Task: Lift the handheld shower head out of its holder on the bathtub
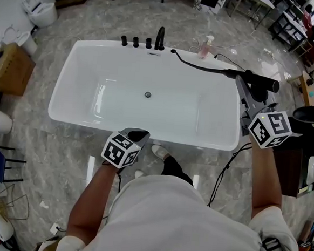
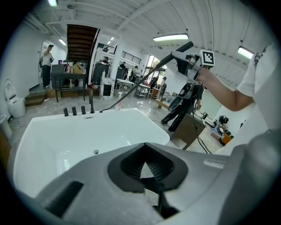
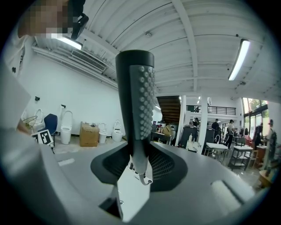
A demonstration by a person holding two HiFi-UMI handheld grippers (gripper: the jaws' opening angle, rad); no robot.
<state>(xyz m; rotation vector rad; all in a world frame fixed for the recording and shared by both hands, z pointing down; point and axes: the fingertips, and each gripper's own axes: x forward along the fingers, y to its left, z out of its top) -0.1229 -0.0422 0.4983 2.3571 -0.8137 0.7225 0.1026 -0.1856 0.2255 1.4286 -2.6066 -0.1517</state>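
R gripper (image 1: 247, 87) is clenching the shower head (image 1: 267, 83) around its handle, w/ the black wand lying roughly level & sticking out to the right past the bathtub (image 1: 85, 73) end. In the right gripper view the shower head (image 3: 136, 88) is standing straight up between the pads of the R gripper (image 3: 138, 162), nozzle bumps facing right, both pads pressing on its lower part. The shower head is hanging in the air, off the tub deck. The left gripper view is showing it (image 2: 182, 47) well above rim height, w/ the person's forearm stretching out behind it.

The hose (image 1: 199, 65) is running from the shower head back toward the far rim, ending near the fixtures, & is sagging a bit over the tub's far right corner. It's also showing in the left gripper view as a long dark line (image 2: 131, 90) sloping down to the rim.

On the far rim, three black knobs (image 1: 135, 41) & a taller spout (image 1: 160, 38) are standing in a row; can't tell which bit is the holder. The drain (image 1: 147, 95) is sitting mid tub floor.

L gripper (image 1: 137, 134) is hovering just over the near rim, pointing down into the tub. Its jaws are closed tip to tip w/ nothing between them (image 2: 147, 169).

A pump bottle (image 1: 206, 46) is standing by the far right corner. A cardboard box (image 1: 10, 67) & a toilet (image 1: 39, 10) are sitting on the floor to the left.
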